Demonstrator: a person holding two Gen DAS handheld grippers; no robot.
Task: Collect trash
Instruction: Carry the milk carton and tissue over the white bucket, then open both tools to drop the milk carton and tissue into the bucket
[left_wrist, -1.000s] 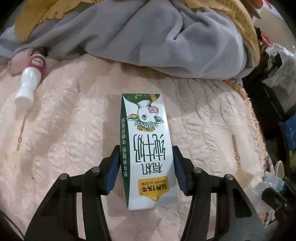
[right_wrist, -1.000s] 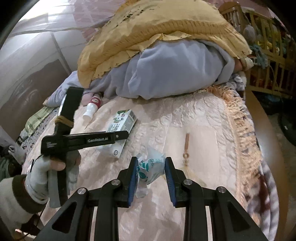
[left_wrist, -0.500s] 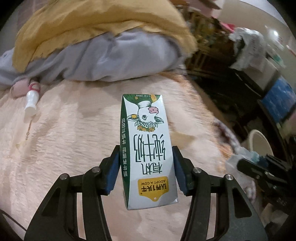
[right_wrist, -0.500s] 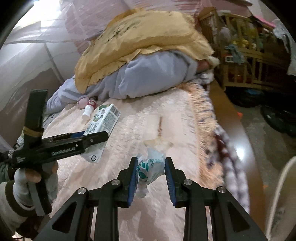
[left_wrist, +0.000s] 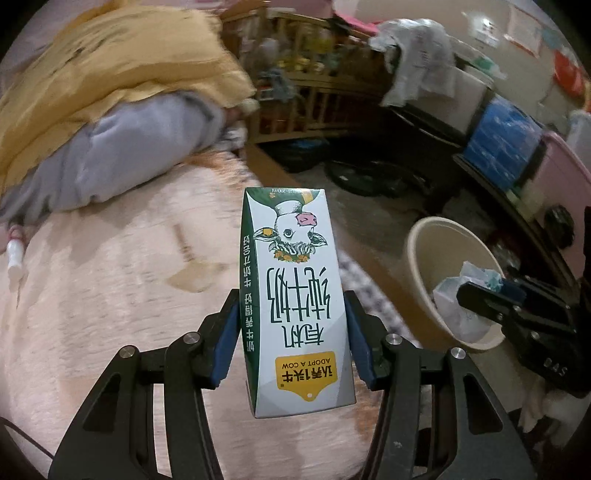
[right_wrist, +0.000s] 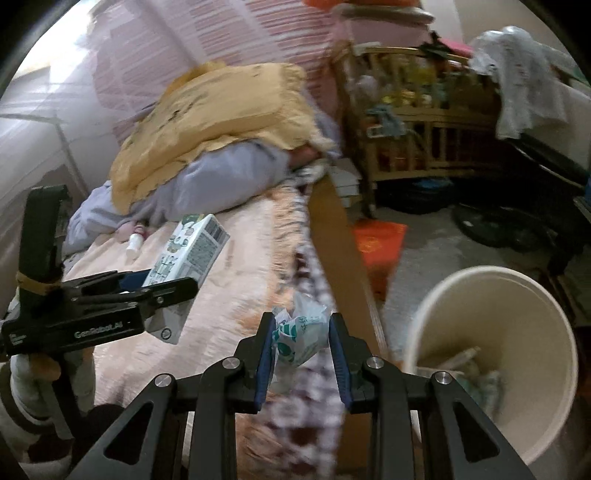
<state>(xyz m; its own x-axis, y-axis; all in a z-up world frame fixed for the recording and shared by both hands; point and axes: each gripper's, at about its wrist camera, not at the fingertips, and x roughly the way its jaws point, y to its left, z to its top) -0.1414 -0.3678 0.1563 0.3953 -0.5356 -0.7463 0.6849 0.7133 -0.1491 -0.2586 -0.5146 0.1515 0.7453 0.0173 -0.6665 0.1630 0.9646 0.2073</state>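
Left wrist view: the left gripper (left_wrist: 291, 339) clamps a milk carton (left_wrist: 293, 295) between its blue pads (left_wrist: 225, 338). The carton is a smooth, tall cardboard box, white with dark green edges, a cartoon cow and a yellow label; its print reads upside down and it stands out along the fingers, held above a bed (left_wrist: 103, 288) with a pale pink, quilted, soft-looking cover. A mustard-yellow blanket (left_wrist: 110, 70) lies crumpled on a grey one (left_wrist: 122, 155) at the far end, and a small white bottle (left_wrist: 14, 258) lies at the left edge. To the right, on the floor, stands a round cream bucket (left_wrist: 417, 266) with smooth walls. The right gripper (left_wrist: 476, 291) shows in front of its mouth, carrying a crumpled wrapper (left_wrist: 476, 275).

Right wrist view: the right gripper (right_wrist: 301, 343) is clenched on the wrapper (right_wrist: 301, 332), a wrinkled, thin white film with green print, held over the fringed edge of the bed (right_wrist: 251, 266). It points down and forward. The bucket (right_wrist: 535, 310) is just right of it, open, with some blurred scraps (right_wrist: 469, 365) lying at the bottom. On the left, a gloved hand (right_wrist: 44, 373) holds the left gripper (right_wrist: 173, 284), tilted, with the milk carton (right_wrist: 192, 247) raised above the bed. A wooden crib (right_wrist: 413, 125) stands beyond.
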